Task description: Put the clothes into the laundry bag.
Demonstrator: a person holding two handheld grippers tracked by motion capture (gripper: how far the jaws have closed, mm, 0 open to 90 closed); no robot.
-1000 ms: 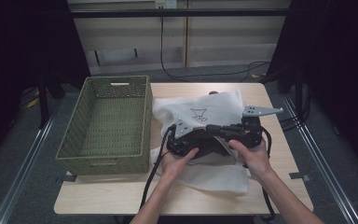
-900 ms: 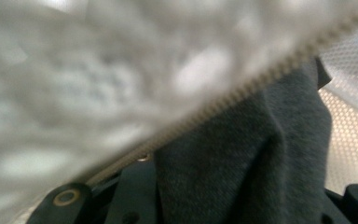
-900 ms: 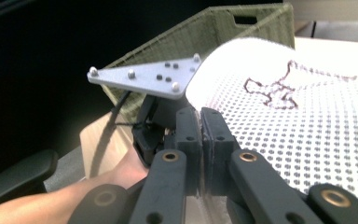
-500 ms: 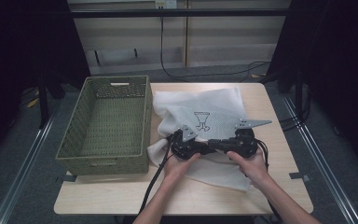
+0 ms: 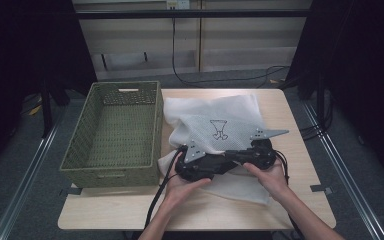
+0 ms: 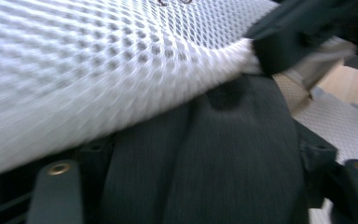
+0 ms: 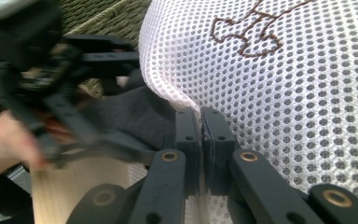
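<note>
Two grippers are working a white mesh cloth [image 5: 215, 127] on the wooden table [image 5: 290, 120], right of the green wicker basket [image 5: 115, 132].

The right gripper [image 7: 200, 135] is pinching an edge of the cloth with its jaws pressed together, at the near middle of the table. The left gripper [image 5: 200, 165] is sitting just beside it on the left; its jaws have just been opening, and the blurred left gripper view is showing mesh lying over one jaw without any clear clamp on it. The cloth is lying spread toward the far side, a small brown emblem [image 5: 219, 129] facing up.
</note>
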